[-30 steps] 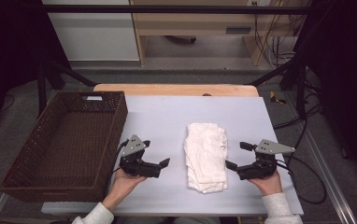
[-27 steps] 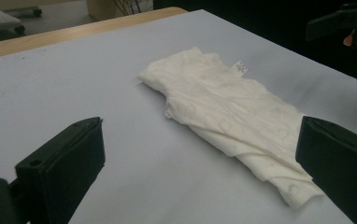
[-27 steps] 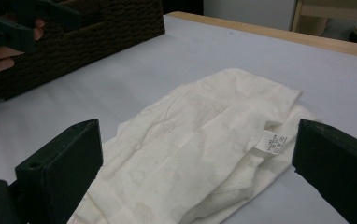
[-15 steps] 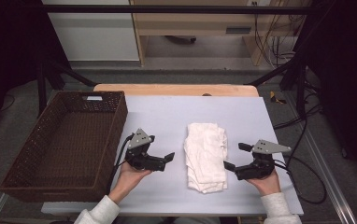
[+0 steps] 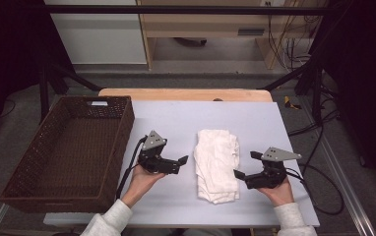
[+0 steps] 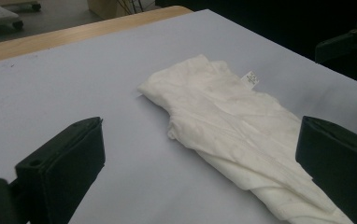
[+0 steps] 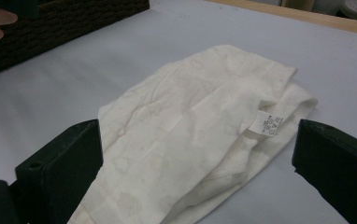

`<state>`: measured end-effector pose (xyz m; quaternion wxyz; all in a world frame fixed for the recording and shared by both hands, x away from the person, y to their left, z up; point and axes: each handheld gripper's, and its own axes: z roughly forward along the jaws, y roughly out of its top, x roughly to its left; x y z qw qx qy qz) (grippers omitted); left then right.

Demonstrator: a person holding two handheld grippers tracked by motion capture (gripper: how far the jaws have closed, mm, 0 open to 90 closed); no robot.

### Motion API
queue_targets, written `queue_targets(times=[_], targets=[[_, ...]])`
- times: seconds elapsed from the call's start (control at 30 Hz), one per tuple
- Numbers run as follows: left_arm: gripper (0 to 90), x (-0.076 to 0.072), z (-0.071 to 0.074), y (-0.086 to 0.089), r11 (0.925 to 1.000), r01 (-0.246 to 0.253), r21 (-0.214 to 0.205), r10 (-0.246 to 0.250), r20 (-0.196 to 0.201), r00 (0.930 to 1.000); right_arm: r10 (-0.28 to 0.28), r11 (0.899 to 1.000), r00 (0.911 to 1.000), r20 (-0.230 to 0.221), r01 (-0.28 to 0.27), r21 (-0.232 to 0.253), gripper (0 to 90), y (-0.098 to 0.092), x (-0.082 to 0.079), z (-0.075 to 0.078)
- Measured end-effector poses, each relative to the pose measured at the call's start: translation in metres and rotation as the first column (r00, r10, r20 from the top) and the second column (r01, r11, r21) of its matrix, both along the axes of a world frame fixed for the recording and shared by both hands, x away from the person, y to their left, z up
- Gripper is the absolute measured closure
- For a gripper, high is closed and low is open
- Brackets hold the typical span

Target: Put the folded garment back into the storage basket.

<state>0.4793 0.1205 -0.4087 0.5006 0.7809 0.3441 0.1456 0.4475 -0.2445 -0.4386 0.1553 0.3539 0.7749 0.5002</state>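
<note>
Since the picture 0.5 s ago, the left gripper (image 5: 178,162) is edging closer to the folded white cloth (image 5: 217,164), while the right gripper (image 5: 244,165) is staying just beside its other edge. Both are holding their jaws wide, gripping and touching nothing. The cloth is lying mid-desk (image 5: 176,118), a brown wicker basket (image 5: 53,191) sitting at the left; cables are trailing across the floor.
</note>
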Motion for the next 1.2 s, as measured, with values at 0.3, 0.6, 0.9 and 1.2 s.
queue_targets(times=[0.3,0.6,0.9,1.2], targets=[[1.3,0.009,-0.002,-0.011,0.9999,0.006,0.011,-0.006,-0.005,1.0000,-0.013,1.000,0.9999,-0.010,0.013,-0.011,2.6,0.001,0.002,-0.001],[1.3,0.023,-0.005,-0.022,0.9998,0.002,0.021,-0.002,-0.018,0.9998,-0.022,1.000,0.9995,-0.020,0.022,-0.018,2.7,0.004,0.004,-0.003],[1.3,0.034,-0.009,-0.032,0.9995,-0.005,0.032,0.006,-0.024,0.9997,-0.032,0.999,0.9988,-0.036,0.031,-0.038,2.8,0.006,0.005,-0.005],[1.3,0.044,-0.012,-0.041,0.9987,-0.013,0.049,0.014,-0.027,0.9995,-0.037,0.998,0.9981,-0.048,0.035,-0.049,2.8,0.007,0.005,-0.007]])
